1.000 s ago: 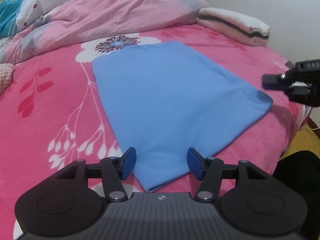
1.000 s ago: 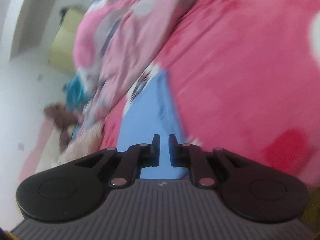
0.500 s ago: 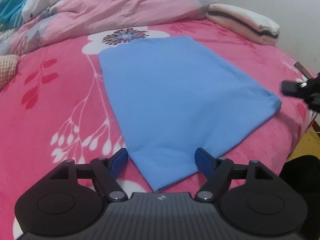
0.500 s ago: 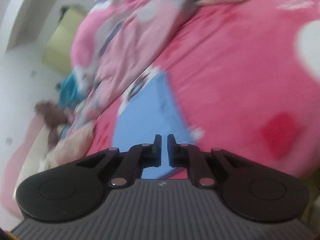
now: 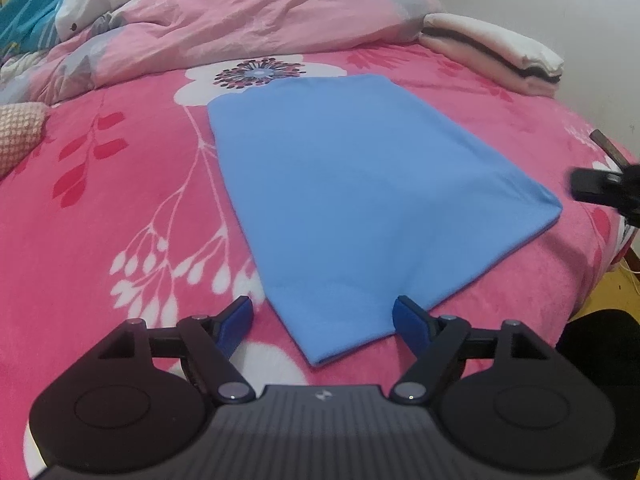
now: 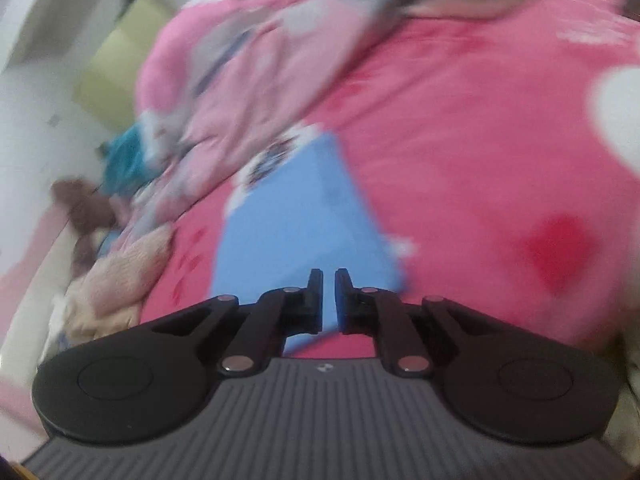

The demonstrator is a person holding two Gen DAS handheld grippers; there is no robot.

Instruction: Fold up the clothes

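A folded light-blue garment (image 5: pixel 360 200) lies flat on the pink floral bedspread (image 5: pixel 120 200). My left gripper (image 5: pixel 324 320) is open and empty, its blue-padded fingers astride the garment's near corner, just above it. My right gripper (image 6: pixel 329 300) is nearly shut with a narrow gap and holds nothing; it hovers by the garment's right corner and shows in the left wrist view (image 5: pixel 600 188). The right wrist view is blurred; the blue garment (image 6: pixel 296 224) lies ahead of its fingers.
A rumpled pink duvet (image 5: pixel 240 20) lies across the back of the bed. Folded cream and dark clothes (image 5: pixel 492 48) are stacked at the back right. A teal cloth (image 5: pixel 28 12) lies far left. The bed edge and floor (image 5: pixel 616 296) are at the right.
My left gripper's jaws have opened wider and it has drawn back slightly from the garment. My right gripper has shifted towards the garment's right corner and stayed nearly shut.
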